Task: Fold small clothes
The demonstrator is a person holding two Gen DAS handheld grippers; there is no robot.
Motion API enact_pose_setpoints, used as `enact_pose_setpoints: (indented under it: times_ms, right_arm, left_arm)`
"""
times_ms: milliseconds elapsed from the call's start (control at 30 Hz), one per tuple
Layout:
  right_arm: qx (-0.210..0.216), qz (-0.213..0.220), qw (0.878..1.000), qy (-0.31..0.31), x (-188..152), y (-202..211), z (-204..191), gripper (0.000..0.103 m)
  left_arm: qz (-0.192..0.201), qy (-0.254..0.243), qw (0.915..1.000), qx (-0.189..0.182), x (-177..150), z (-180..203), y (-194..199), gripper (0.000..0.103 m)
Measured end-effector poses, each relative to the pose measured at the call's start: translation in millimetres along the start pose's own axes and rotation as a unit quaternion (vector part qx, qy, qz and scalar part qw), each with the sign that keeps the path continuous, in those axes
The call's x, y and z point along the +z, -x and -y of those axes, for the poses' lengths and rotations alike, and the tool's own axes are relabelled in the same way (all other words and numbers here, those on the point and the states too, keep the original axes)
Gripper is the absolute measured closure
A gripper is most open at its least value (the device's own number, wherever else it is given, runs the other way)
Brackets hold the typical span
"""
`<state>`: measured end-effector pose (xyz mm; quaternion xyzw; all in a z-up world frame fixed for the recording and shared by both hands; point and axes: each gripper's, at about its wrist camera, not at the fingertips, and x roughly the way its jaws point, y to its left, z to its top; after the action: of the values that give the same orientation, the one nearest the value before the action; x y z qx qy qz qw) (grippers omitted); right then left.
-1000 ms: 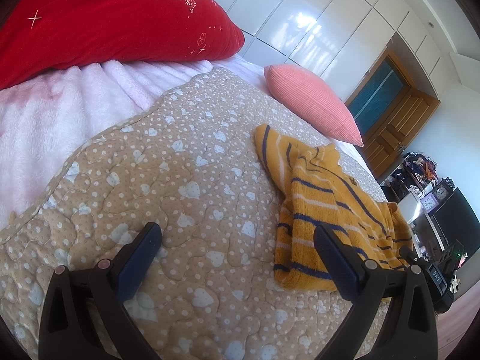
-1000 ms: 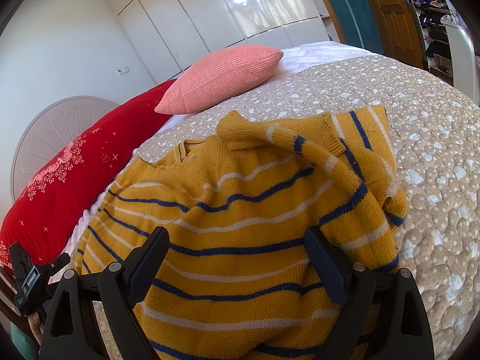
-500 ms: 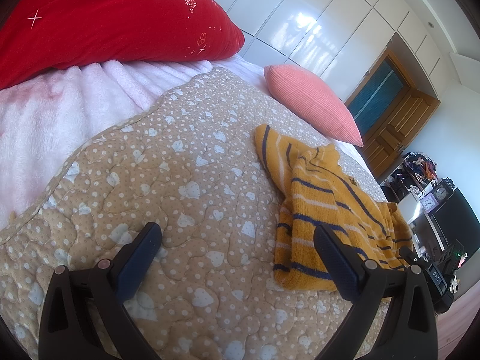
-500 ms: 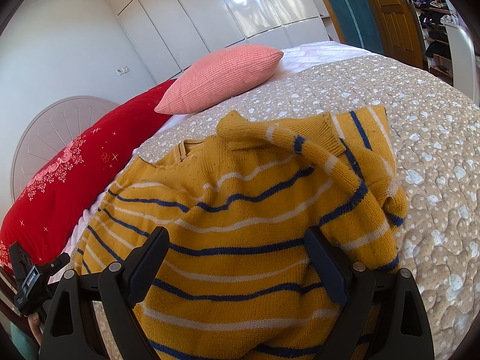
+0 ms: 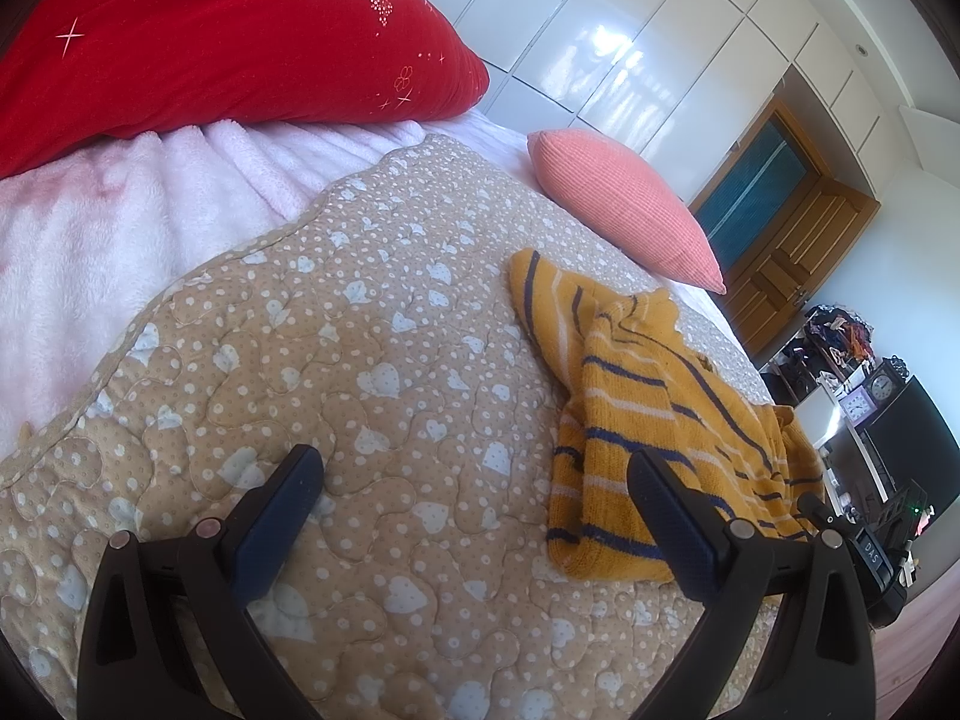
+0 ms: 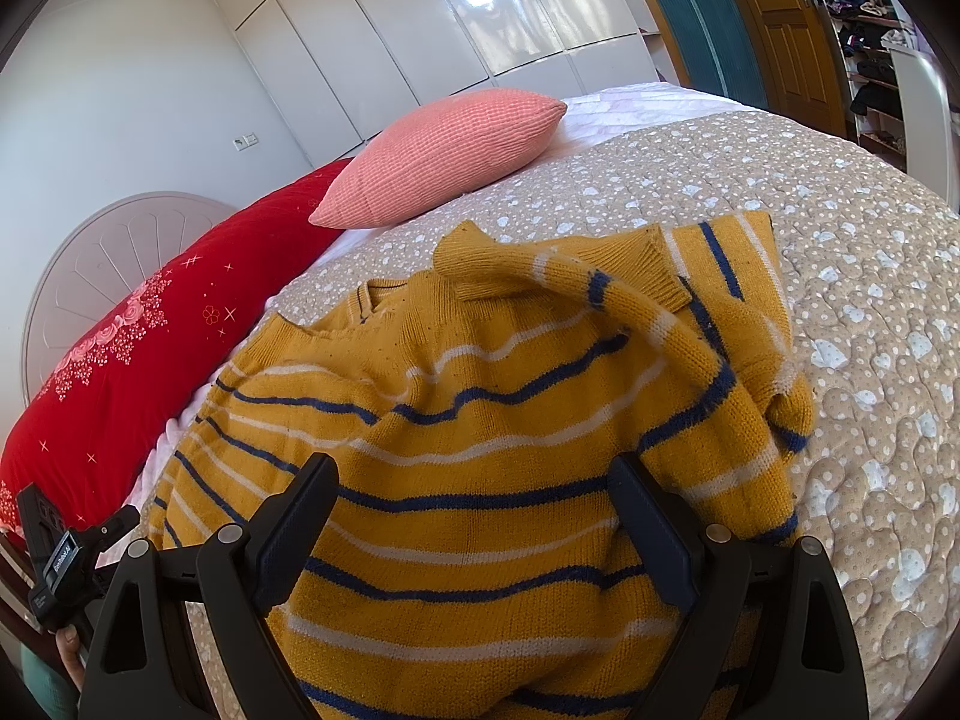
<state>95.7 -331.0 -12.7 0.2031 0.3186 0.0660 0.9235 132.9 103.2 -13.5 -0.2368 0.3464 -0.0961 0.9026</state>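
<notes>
Both sets of fingers are spread wide with nothing between them. The right gripper (image 6: 468, 516) hangs right over the body of the sweater (image 6: 480, 450), its fingers (image 6: 294, 534) straddling the striped knit without pinching any of it, as far as I can see. The left gripper (image 5: 474, 510) sits off to the side over bare quilt (image 5: 336, 372), with the sweater (image 5: 648, 420) just past its right finger. There's only one sweater: mustard yellow, navy and white stripes, lying partly bunched on the bed's beige heart-print quilt. In the right wrist view its long axis runs away from the camera, neckline at the far end towards the pillows and hem nearest the fingers. One sleeve (image 6: 600, 300) is flopped across the chest, cuff pointing left towards the collar, and the right-hand side is rumpled into a heap. Further out there are two pillows, a pink ribbed pillow (image 6: 444, 156) just beyond the collar and a long red pillow (image 6: 138, 360) with glittery flowers. White wardrobe doors (image 6: 432, 18) line the wall behind.
</notes>
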Motion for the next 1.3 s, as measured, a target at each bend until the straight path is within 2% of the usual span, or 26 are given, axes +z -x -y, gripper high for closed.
enact_pose_setpoints:
  times_ms: [1300]
  right_arm:
    - [0.000, 0.000, 1.000, 0.000, -0.2, 0.0, 0.0, 0.009]
  left_arm:
    - [0.001, 0.001, 1.0000, -0.002, -0.2, -0.3, 0.5, 0.002]
